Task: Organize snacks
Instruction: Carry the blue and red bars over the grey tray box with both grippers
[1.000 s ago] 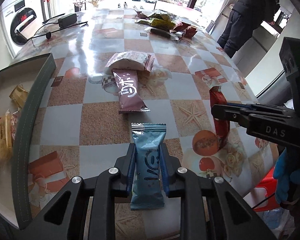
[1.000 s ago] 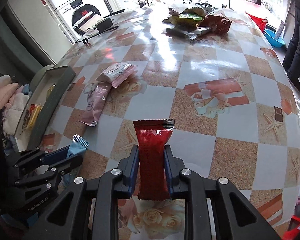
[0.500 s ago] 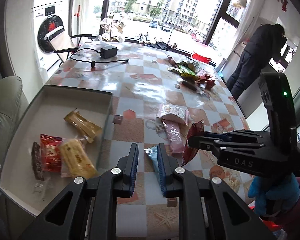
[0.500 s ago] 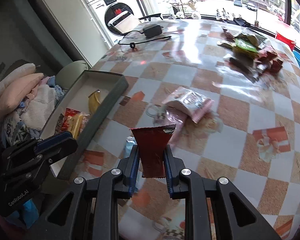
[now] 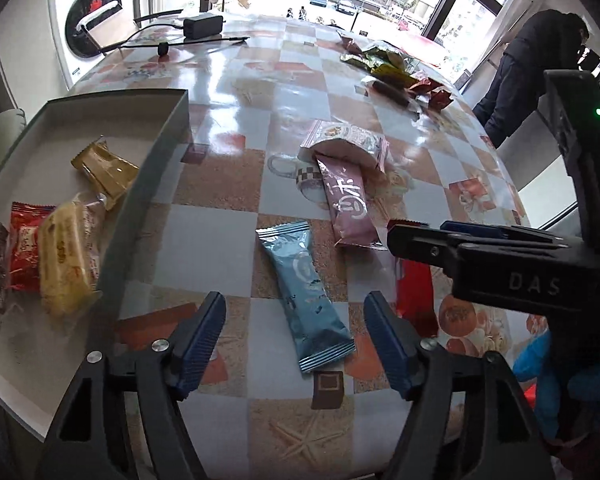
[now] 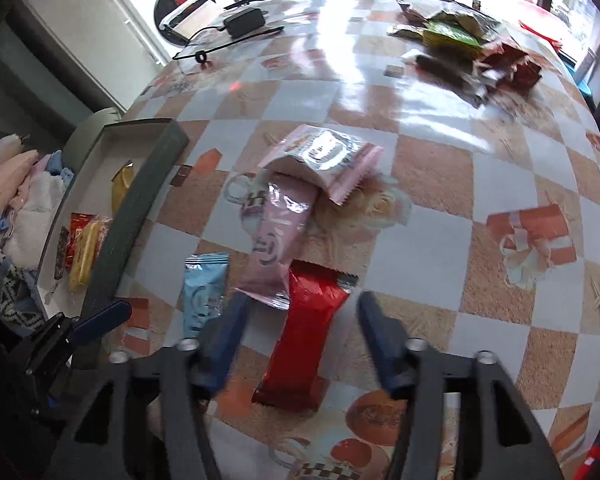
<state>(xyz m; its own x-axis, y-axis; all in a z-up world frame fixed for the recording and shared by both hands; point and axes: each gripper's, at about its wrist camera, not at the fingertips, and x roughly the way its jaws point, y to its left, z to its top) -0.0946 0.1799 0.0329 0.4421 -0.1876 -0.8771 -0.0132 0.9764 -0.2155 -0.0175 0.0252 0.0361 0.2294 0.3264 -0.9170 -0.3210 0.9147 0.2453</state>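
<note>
Tools, left (image 5: 294, 342) and right (image 6: 298, 340), just opened; pink packet (image 6: 278, 236) overlaps red packet (image 6: 304, 340).

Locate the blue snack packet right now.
In the left wrist view, the blue snack packet lies flat on the table, between the tray and the red snack packet.

Both grippers point steeply down, side by side. The left gripper (image 5: 294, 336) has just been opening; its 2 blue pads (image 5: 198, 332) stand wide apart, pressing on nothing. The right gripper (image 6: 300, 340) has also just been opening, its jaws spread and clear of contact. A blue-gloved hand (image 5: 548, 372) holds the right gripper's body from below.
</note>
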